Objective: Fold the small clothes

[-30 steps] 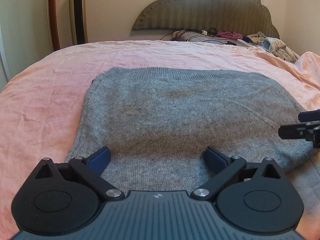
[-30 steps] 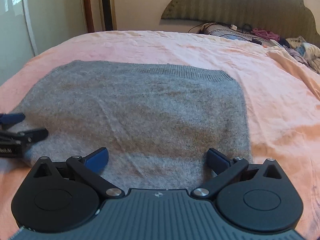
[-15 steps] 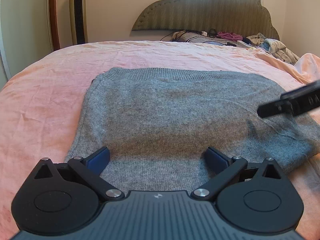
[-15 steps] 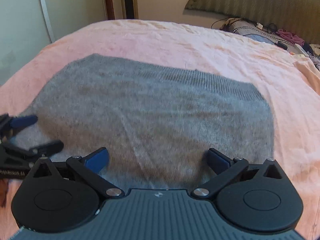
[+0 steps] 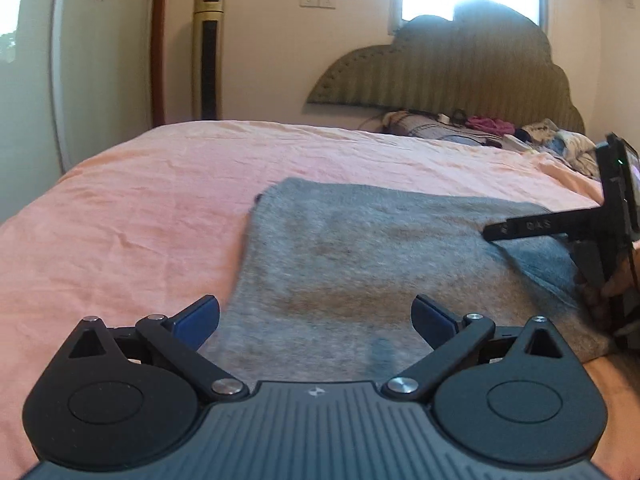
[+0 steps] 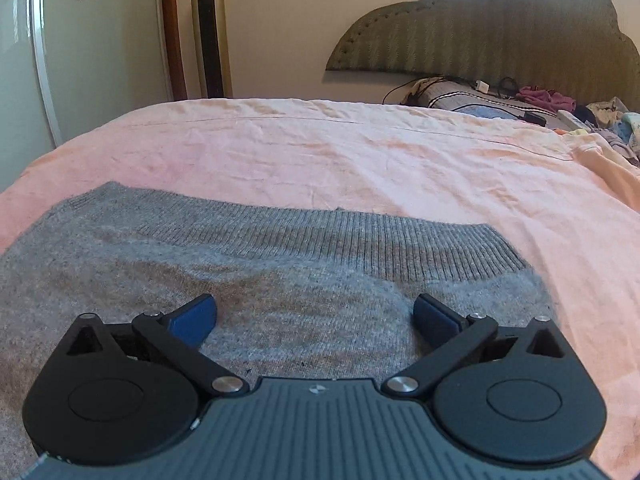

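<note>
Grey knit sweater (image 6: pixel 248 280) flat on pink bed (image 6: pixel 360 152) — soft, limp, light, likely to sag and drag unless pinched at ribbed hem (image 6: pixel 360 240) corners; left gripper (image 5: pixel 316 316) and right gripper (image 6: pixel 314 314) low over it, jaws apart, empty.

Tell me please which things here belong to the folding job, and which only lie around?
Belong to the job:
- grey sweater
- left gripper, open
- right gripper, open
- pink bedsheet, the work surface

Only lying around:
- clothes pile by the headboard
- tower fan
- pillow
</note>
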The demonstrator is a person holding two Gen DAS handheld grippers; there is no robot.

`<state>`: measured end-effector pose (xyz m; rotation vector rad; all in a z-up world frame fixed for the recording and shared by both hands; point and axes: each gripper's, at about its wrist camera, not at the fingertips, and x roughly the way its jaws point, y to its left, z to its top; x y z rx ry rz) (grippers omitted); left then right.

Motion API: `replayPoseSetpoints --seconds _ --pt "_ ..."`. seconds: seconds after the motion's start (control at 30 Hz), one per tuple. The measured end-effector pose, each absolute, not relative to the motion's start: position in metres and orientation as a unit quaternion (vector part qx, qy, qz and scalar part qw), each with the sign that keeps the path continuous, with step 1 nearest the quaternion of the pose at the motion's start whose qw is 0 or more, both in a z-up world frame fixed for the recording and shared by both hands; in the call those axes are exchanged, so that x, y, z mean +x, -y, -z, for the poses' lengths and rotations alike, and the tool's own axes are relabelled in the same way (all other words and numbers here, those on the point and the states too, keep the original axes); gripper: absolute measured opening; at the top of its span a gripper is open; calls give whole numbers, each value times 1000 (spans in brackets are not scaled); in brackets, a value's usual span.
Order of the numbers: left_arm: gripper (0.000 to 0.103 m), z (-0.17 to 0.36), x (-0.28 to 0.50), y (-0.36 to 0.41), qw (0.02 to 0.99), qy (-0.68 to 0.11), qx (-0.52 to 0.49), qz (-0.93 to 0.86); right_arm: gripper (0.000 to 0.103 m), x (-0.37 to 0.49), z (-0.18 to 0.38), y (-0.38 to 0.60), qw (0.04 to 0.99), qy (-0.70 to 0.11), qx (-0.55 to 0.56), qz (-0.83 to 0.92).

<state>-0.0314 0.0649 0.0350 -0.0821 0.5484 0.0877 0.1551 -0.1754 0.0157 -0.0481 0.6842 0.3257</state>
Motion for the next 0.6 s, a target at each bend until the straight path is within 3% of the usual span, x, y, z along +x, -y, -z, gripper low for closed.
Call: replayPoseSetpoints --seconds 0.13,0.17,0.23,0.37,0.4,0.43,0.47,0.6 --pt "98 -37 -17 -98 948 -301 -82 -62 103 156 -16 172 929 -334 -34 -153" --pt "73 -35 -12 -104 941 -320 -96 -50 103 156 -16 172 930 -334 -33 -153" --pt "33 -29 -5 -114 925 -356 -129 -37 103 154 -16 172 930 -332 -28 -153" --pt "32 -26 -7 -116 921 -360 -139 -42 103 154 -15 173 931 -331 -26 -151" --pt "28 -27 -7 -116 921 -360 -141 -40 103 153 -15 173 931 -331 -25 -151" --pt "12 -27 -7 -117 920 -361 -147 -35 103 153 -15 173 931 -331 -24 -151" --pt "8 -28 -8 -120 919 -361 -159 -31 103 152 -15 173 931 -331 -23 -151" --pt "4 -48 -21 -126 918 -344 -198 -19 103 152 -15 174 931 -331 -22 -151"
